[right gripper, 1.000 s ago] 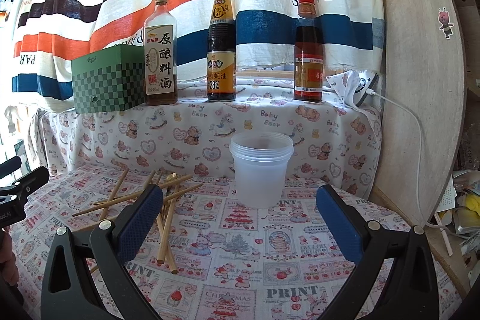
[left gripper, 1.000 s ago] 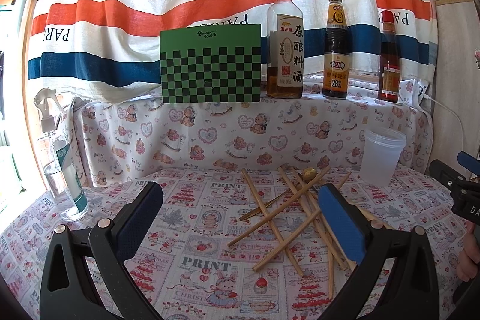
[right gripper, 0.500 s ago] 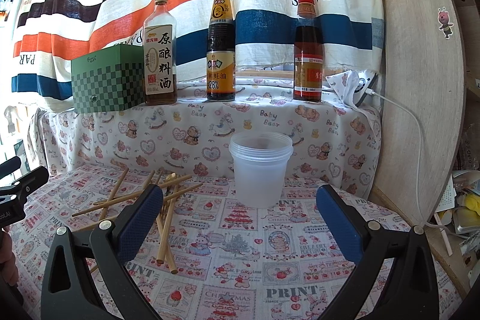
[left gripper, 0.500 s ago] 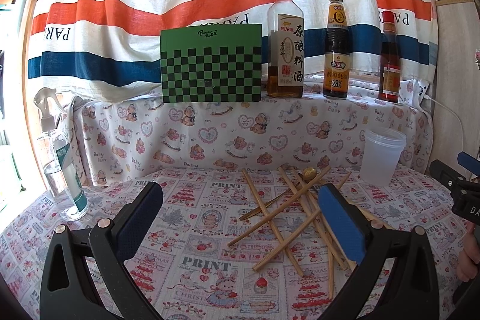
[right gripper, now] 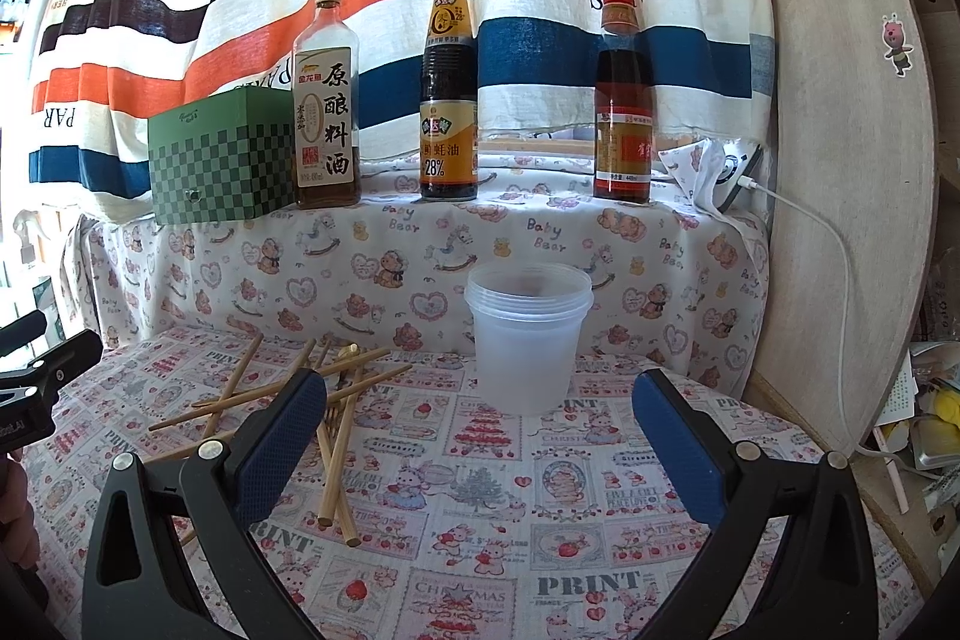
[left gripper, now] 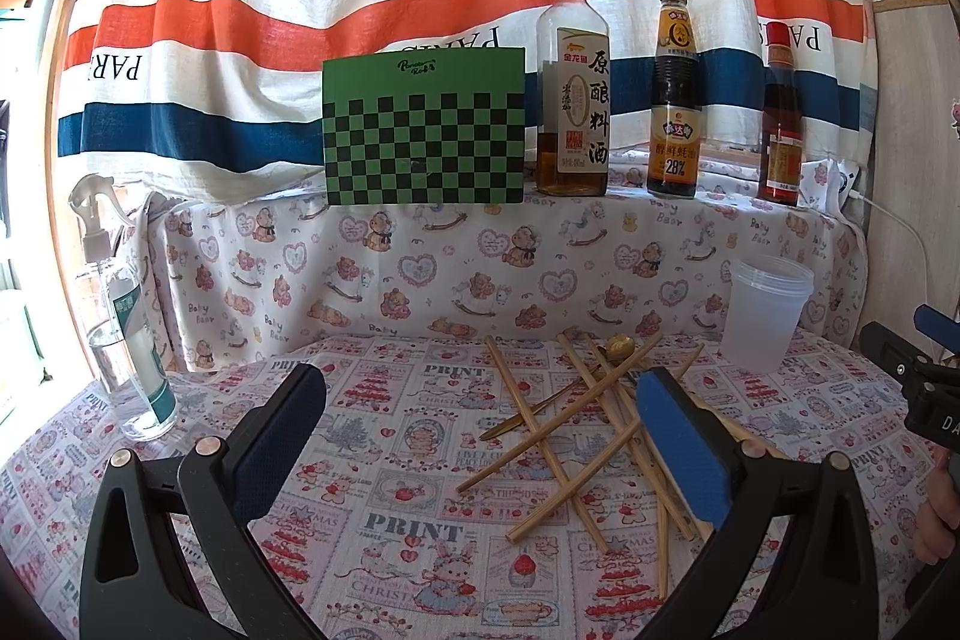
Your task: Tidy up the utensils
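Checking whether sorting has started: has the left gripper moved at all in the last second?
No. In the left wrist view the left gripper frames the chopsticks and checkered box just as before.

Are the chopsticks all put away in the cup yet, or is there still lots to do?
Nothing is put away yet. The plastic cup looks empty. The chopsticks lie in a crossed heap on the tablecloth, with a gold spoon among them. The left gripper and right gripper are both open and hold nothing. So the whole job is left: each utensil has to be picked up, probably into the cup.
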### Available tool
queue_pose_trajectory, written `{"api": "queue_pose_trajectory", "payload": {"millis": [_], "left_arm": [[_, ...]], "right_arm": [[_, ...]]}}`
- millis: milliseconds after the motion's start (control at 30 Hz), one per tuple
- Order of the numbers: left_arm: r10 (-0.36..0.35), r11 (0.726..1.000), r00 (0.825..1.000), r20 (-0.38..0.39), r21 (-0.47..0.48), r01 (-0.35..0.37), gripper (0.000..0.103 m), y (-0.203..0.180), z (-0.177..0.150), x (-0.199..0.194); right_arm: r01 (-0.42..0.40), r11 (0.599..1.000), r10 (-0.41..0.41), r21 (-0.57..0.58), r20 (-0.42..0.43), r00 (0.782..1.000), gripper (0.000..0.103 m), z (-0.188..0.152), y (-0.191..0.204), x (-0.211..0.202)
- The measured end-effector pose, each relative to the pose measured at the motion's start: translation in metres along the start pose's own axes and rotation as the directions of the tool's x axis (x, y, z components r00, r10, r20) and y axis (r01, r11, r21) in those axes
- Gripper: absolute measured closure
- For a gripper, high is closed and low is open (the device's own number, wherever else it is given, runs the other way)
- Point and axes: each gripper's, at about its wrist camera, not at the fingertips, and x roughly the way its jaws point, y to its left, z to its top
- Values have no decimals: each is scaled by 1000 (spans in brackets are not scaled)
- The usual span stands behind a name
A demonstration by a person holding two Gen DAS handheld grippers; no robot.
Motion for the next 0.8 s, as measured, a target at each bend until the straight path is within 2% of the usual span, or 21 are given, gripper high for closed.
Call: {"api": "queue_pose_trajectory", "payload": {"millis": [400,500,800], "left_arm": [[-15,1000,1000,-16,-14,15,0,7,-3,1],[4,1000,1000,-24,-12,-4,0,8,-3,3],[-40,999,999,-19,-6,40,0,6,-1,2]], "right_arm": [[-2,1000,2,-4,-4,1000,0,1,2,1],[-9,1000,9,-14,-5,1000,0,0,4,1],[3,1000,-3,7,11,1000,0,1,1,-3]]}}
